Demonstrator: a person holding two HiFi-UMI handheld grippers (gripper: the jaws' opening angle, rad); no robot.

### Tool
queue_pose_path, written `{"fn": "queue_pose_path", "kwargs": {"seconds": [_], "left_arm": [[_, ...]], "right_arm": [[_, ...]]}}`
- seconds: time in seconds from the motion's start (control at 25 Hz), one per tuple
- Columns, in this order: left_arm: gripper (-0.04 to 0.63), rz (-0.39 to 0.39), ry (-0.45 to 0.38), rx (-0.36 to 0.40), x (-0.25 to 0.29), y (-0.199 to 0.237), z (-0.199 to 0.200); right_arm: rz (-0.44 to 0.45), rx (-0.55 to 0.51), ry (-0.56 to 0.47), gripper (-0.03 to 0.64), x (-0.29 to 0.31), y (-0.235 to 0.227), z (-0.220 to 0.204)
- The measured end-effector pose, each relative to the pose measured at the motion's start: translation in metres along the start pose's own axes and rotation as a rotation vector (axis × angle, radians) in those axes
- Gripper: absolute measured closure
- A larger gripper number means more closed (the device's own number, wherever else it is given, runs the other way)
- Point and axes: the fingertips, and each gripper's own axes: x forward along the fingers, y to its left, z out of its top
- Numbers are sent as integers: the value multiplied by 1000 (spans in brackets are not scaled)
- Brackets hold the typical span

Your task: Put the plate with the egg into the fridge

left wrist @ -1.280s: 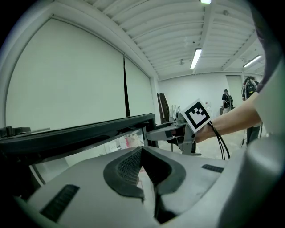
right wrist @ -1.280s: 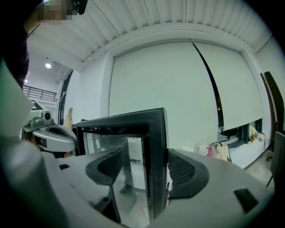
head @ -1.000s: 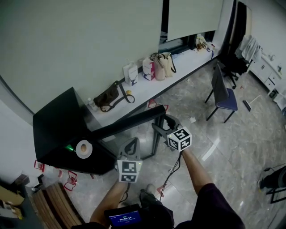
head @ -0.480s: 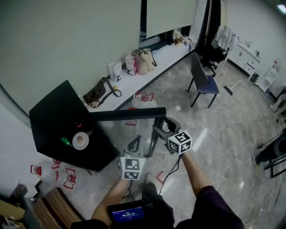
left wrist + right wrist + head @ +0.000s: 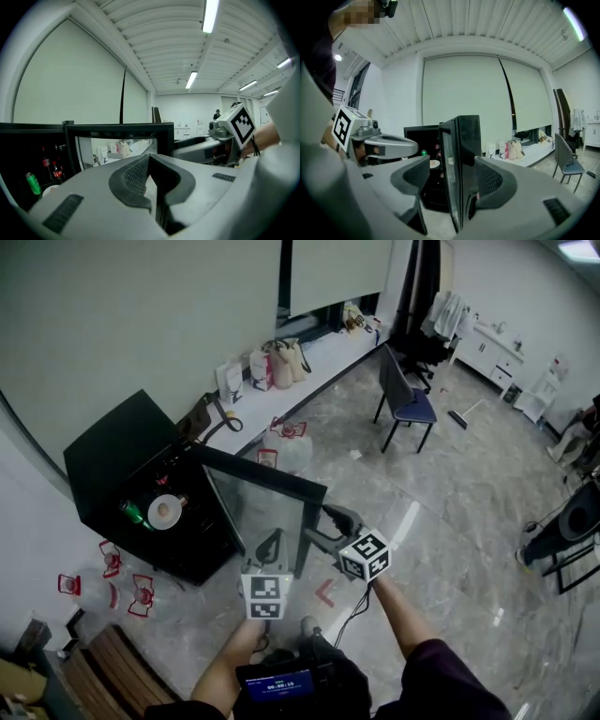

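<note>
The white plate with the egg (image 5: 164, 512) rests on a shelf inside the black fridge (image 5: 112, 451), beside a green can (image 5: 131, 513). The fridge's glass door (image 5: 267, 512) stands partly open. My right gripper (image 5: 322, 521) is open, with the door's free edge (image 5: 461, 164) between its jaws. Its right finger (image 5: 490, 180) lies against the door's outer face, and a gap shows at the left finger. Just left of it, my left gripper (image 5: 272, 542) is shut and holds nothing, pointing at the door (image 5: 119, 140). The plate (image 5: 434, 164) shows past the door.
Bags (image 5: 262, 367) stand on a white ledge behind the fridge. A blue chair (image 5: 405, 399) is at the back right. Red bows (image 5: 127, 589) lie on the marble floor left of the fridge, and a wooden bench (image 5: 112, 671) is at bottom left.
The glass door has swung in toward the fridge front with my right gripper at its free edge. The plate stays on its shelf. My left gripper stays shut.
</note>
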Motion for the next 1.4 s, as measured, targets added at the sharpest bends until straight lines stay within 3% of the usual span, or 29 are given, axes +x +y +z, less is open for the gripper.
{"fn": "queue_pose_path", "kwargs": {"seconds": [0.12, 0.32, 0.6, 0.72, 0.88, 1.4], "left_arm": [[586, 57, -22, -30, -28, -4, 1], [586, 197, -50, -16, -77, -2, -2], [586, 408, -23, -39, -161, 23, -24], [586, 463, -19, -42, -190, 39, -27], [586, 490, -35, -38, -217, 51, -23], [586, 519, -54, -37, -239, 85, -25]], "right_arm": [[95, -17, 0, 318, -17, 42, -5], [271, -21, -15, 318, -27, 105, -11], [503, -8, -80, 336, -23, 193, 1], [514, 3, -129, 504, -12, 215, 14], [526, 1, -157, 599, 1, 243, 24], [555, 19, -181, 607, 27, 289, 36]]}}
